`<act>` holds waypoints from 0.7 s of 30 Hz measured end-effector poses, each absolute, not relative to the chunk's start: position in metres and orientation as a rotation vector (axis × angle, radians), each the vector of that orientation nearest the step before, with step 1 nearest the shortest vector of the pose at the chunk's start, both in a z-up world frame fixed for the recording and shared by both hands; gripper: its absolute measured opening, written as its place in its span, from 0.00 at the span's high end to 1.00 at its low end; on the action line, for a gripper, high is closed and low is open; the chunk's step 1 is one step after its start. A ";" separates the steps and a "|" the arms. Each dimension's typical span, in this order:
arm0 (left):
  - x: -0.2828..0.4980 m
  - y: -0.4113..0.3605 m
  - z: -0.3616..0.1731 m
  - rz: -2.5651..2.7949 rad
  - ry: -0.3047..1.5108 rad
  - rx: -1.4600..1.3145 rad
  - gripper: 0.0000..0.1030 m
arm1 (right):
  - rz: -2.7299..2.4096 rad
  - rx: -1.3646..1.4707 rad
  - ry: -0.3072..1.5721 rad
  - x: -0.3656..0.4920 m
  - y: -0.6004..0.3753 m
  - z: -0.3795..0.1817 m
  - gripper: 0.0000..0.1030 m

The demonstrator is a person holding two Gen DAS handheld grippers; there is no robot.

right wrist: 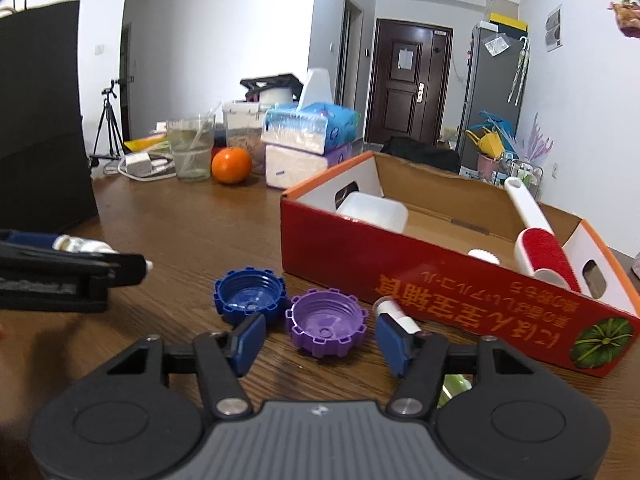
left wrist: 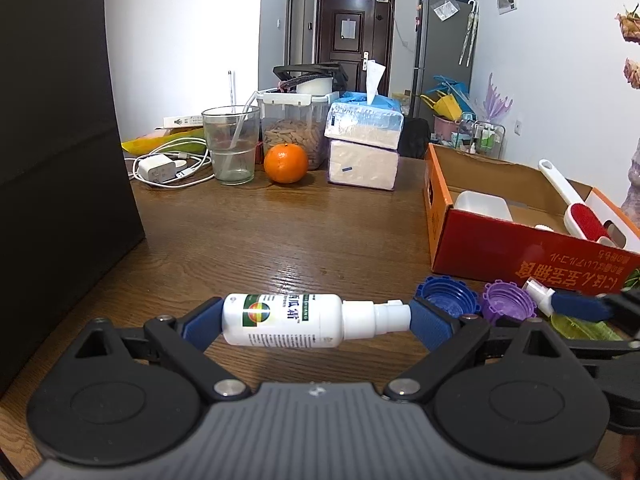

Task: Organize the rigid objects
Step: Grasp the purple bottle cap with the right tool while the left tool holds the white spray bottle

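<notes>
My left gripper point(left wrist: 316, 320) is shut on a white spray bottle point(left wrist: 288, 319), held lengthwise between the blue pads just above the wooden table; it shows at the left of the right wrist view point(right wrist: 86, 246). My right gripper point(right wrist: 320, 340) is open around a purple cap point(right wrist: 326, 322) lying open side up. A blue cap point(right wrist: 248, 294) lies just left of it, also seen beside the purple cap point(left wrist: 508, 304) in the left wrist view point(left wrist: 446, 300). A small white tube point(right wrist: 396, 314) lies by my right finger. A red cardboard box point(right wrist: 360, 256) holds a white tub point(right wrist: 374, 210) and a lint brush point(right wrist: 536, 240).
At the table's far side stand a glass point(left wrist: 230, 146), an orange point(left wrist: 286, 162), a nut container point(left wrist: 292, 128), stacked tissue packs point(left wrist: 362, 148) and a charger with cable point(left wrist: 160, 170). A black panel point(left wrist: 60, 140) stands at the left. A green item point(right wrist: 452, 386) lies under my right gripper.
</notes>
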State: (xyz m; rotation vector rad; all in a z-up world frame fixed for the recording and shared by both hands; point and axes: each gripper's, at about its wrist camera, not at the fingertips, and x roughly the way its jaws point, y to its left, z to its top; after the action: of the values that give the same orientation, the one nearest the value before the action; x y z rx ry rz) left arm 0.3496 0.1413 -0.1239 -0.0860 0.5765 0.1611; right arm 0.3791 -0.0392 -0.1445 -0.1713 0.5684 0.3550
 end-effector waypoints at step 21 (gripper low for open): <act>0.348 0.146 -0.122 0.154 0.574 -0.112 0.04 | 0.351 -0.186 0.628 0.412 -0.025 -0.160 0.56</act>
State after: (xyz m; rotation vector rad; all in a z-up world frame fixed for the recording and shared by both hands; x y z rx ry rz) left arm 0.3480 0.1457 -0.1222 -0.1123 0.5744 0.1543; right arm 0.4122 -0.0254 -0.1595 -0.1858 0.6276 0.3508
